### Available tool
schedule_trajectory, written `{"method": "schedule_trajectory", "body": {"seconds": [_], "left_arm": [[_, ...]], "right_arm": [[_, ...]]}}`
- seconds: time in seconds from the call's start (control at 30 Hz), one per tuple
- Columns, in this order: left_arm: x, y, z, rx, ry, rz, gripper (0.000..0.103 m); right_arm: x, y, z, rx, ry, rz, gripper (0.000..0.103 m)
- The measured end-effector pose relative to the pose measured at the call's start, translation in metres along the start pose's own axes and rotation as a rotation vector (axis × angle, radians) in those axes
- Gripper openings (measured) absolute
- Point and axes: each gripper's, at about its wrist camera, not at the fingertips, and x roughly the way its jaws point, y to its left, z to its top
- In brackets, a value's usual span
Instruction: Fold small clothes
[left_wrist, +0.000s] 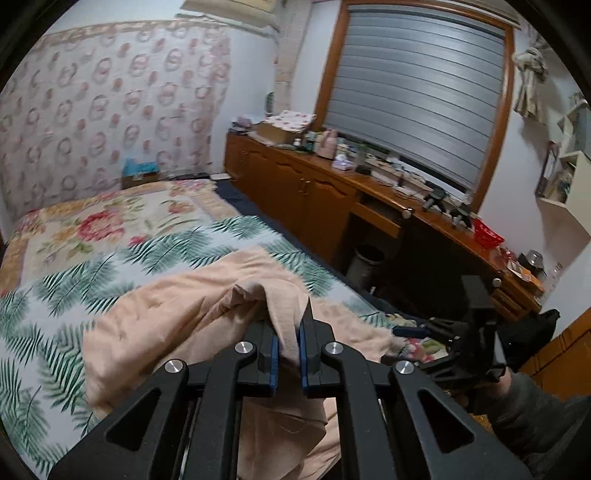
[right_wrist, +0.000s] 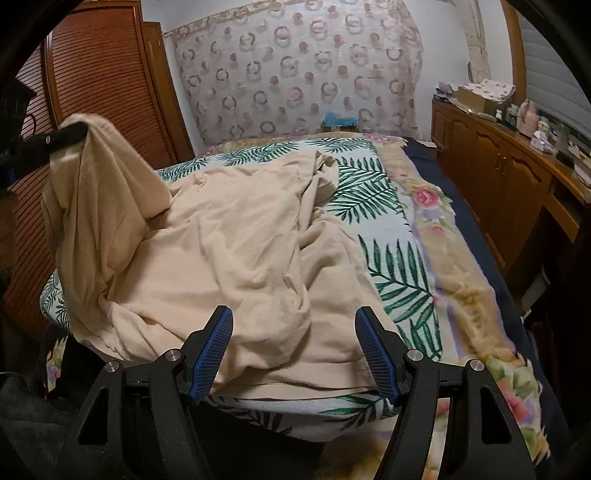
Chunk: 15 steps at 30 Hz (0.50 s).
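Observation:
A crumpled peach garment (right_wrist: 240, 240) lies on the palm-leaf sheet (right_wrist: 399, 266) of the bed. My left gripper (left_wrist: 288, 334) is shut on a bunched edge of the peach garment (left_wrist: 166, 321) and holds it up off the sheet. In the right wrist view the left gripper (right_wrist: 62, 142) shows at the upper left, with the cloth hanging from it in a tall fold. My right gripper (right_wrist: 293, 321) stands open low over the garment's near hem. The cloth lies under the gap between its blue pads (right_wrist: 216, 350), and they do not press on it.
A floral blanket (right_wrist: 461, 288) covers the bed beside the leaf sheet. A cluttered wooden cabinet and desk (left_wrist: 314, 184) run along the right under a shuttered window, with a bin (left_wrist: 365, 258) below. A slatted wooden wardrobe (right_wrist: 103, 92) stands left of the bed. A sleeve (left_wrist: 535, 406) shows at lower right.

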Motion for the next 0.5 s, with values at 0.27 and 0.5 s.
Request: {"method": "schedule_trajectory", "body": {"seconds": [0.27, 0.5], "left_arm": [[0.024, -0.042, 0.027, 0.083, 0.007, -0.047, 0.009], [0.051, -0.063, 0.032, 0.089, 0.048, -0.080, 0.009]], "right_arm": [[-0.004, -0.007, -0.001, 0.024, -0.014, 0.004, 0.071], [-0.009, -0.014, -0.005, 0.038, -0.027, 0.004, 0.071]]}}
